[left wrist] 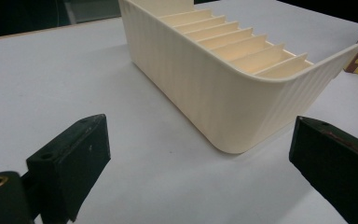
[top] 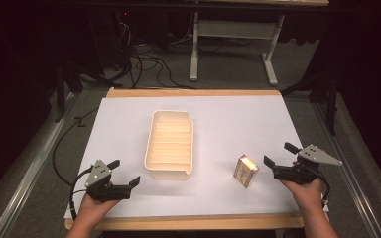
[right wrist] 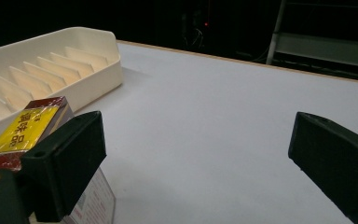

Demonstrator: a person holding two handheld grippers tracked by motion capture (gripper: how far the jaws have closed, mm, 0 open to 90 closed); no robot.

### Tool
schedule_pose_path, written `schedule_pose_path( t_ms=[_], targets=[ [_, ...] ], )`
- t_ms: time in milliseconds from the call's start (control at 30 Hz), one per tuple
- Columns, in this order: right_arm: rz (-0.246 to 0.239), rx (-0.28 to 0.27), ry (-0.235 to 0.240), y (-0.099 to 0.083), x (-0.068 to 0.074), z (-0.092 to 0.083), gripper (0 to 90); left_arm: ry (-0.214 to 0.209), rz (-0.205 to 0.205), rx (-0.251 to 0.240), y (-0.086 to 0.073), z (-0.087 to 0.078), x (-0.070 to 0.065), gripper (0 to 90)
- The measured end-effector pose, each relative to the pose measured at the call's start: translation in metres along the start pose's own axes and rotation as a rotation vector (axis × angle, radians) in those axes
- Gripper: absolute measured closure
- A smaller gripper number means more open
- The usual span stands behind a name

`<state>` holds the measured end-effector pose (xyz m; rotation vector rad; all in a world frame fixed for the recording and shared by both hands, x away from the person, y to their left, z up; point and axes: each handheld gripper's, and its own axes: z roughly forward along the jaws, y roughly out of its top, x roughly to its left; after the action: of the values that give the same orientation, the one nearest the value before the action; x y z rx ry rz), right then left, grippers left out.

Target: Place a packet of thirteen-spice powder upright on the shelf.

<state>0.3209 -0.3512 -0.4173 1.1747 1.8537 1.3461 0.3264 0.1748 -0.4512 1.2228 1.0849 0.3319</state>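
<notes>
A cream plastic tray (top: 155, 124) with several slots stands in the middle of the white table; its ribbed wall (left wrist: 214, 93) fills the upper half of the left gripper view, and its rim (right wrist: 93, 35) lies at upper left in the right gripper view. A small box (top: 245, 170) with a yellow and red label stands to the tray's right; its top (right wrist: 23, 128) shows behind the left jaw of the right gripper. My left gripper (top: 124, 172) rests open near the tray's front left corner. My right gripper (top: 280, 153) stands open just right of the box, nothing between its jaws.
The white sheet covers a wooden table (top: 188, 93) whose edges show at front and back. Beyond it are a white desk frame (top: 230, 29) and cables (top: 149, 62) on the floor. Metal rails (top: 34, 158) run along both sides.
</notes>
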Motion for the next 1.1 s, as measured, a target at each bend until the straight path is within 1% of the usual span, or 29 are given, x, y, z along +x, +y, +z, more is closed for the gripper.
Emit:
schedule_pose_path(
  t_ms=[167,233,400,633,833,867,933,967,1100],
  targets=[
    [-0.002,-0.002,0.004,0.001,0.001,-0.001,3.3,-0.002,-0.001,0.001,0.0,0.001,0.0,5.9],
    [-0.006,0.0,0.002,0.003,0.003,-0.002,1.4,-0.002,-0.002,0.002,0.0,0.001,0.0,5.9],
    [-0.018,0.0,0.024,0.007,0.007,-0.004,0.5,-0.004,0.002,0.005,-0.001,0.002,0.0,4.9],
    [-0.009,-0.014,0.04,0.01,0.01,-0.006,0.1,0.006,0.0,0.009,-0.002,0.004,0.0,2.1],
    [-0.013,-0.036,0.081,0.015,0.02,-0.008,0.1,0.014,0.0,0.012,-0.003,0.005,0.001,0.4],
    [-0.021,-0.039,0.09,0.016,0.021,-0.008,0.1,0.013,-0.001,0.013,-0.003,0.005,0.0,0.3],
    [-0.024,-0.04,0.094,0.017,0.023,-0.008,0.1,0.013,0.003,0.012,-0.003,0.005,0.0,0.3],
    [-0.028,-0.044,0.104,0.017,0.026,-0.008,0.1,0.013,0.003,0.01,-0.003,0.005,0.0,0.2],
    [-0.034,-0.043,0.12,0.018,0.03,-0.007,0.1,0.014,0.007,0.005,-0.003,0.005,0.001,0.2]
  ],
)
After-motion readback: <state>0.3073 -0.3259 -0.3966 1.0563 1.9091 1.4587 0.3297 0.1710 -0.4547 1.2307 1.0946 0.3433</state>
